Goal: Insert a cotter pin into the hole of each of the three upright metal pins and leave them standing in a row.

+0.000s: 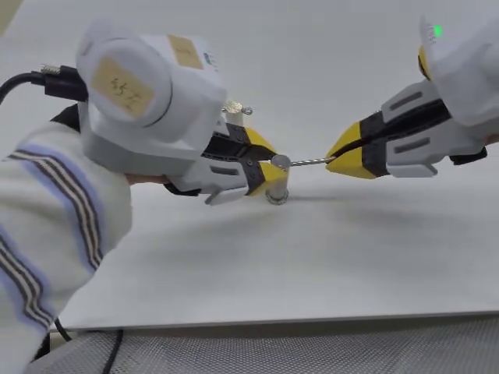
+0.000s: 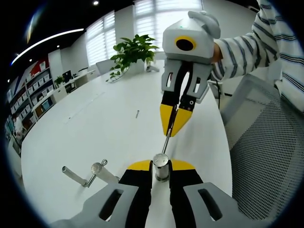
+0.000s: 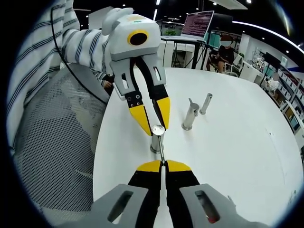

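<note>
Head view: the upright metal pin [image 1: 277,185] stands on the white table [image 1: 312,265] a little left of centre. The left gripper [image 1: 269,162] comes in from the left, and its yellow-tipped fingers are closed around the pin's shaft. The cotter pin [image 1: 308,162] lies level just to the pin's right, its free end at the pin's head. Whether it has entered the hole cannot be told. The right gripper [image 1: 334,161] reaches in from the right with its fingers pinched tight on the cotter pin's other end.

In the right gripper view, a second metal pin [image 3: 191,116] stands on the far side of the held one. It has a wire loop at its top. A third metal pin [image 3: 206,103] stands just beyond it, the two close but apart. In the head view the left gripper's body hides most of these two pins, so just the loop shows above it.

In the left gripper view, a small metal piece [image 2: 137,114] lies alone on the table, well apart from the pins and too small to name. The person's striped sleeve [image 1: 47,226] covers the near left. A mesh chair [image 2: 266,142] stands by the table's near edge, and a potted plant [image 2: 135,50] sits far off.
</note>
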Tool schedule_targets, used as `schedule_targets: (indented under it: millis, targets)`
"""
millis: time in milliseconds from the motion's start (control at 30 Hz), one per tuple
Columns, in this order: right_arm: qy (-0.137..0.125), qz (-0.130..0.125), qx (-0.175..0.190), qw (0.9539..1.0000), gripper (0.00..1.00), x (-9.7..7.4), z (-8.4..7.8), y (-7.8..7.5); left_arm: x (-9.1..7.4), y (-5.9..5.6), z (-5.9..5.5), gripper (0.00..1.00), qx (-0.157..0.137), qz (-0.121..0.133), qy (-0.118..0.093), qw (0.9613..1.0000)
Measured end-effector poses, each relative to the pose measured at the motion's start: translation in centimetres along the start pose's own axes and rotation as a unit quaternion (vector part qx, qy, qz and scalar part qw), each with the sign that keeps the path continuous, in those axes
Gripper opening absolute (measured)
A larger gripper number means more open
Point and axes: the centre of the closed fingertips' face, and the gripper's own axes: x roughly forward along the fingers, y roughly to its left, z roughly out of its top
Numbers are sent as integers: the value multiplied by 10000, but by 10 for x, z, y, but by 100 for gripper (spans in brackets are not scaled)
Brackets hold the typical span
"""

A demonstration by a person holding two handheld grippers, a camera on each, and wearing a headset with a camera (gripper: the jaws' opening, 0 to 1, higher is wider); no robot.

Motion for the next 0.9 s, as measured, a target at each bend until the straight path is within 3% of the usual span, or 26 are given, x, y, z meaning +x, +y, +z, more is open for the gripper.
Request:
schedule_targets:
  millis: [433, 900]
  targets:
    - [21, 47, 0, 10000, 0, 12, 1, -3, 0, 0, 2, 9, -8, 2, 7, 10000]
    - [-18, 228, -170, 9996, 0, 22, 13, 3, 4, -1, 4, 9, 4, -44, 58, 10000]
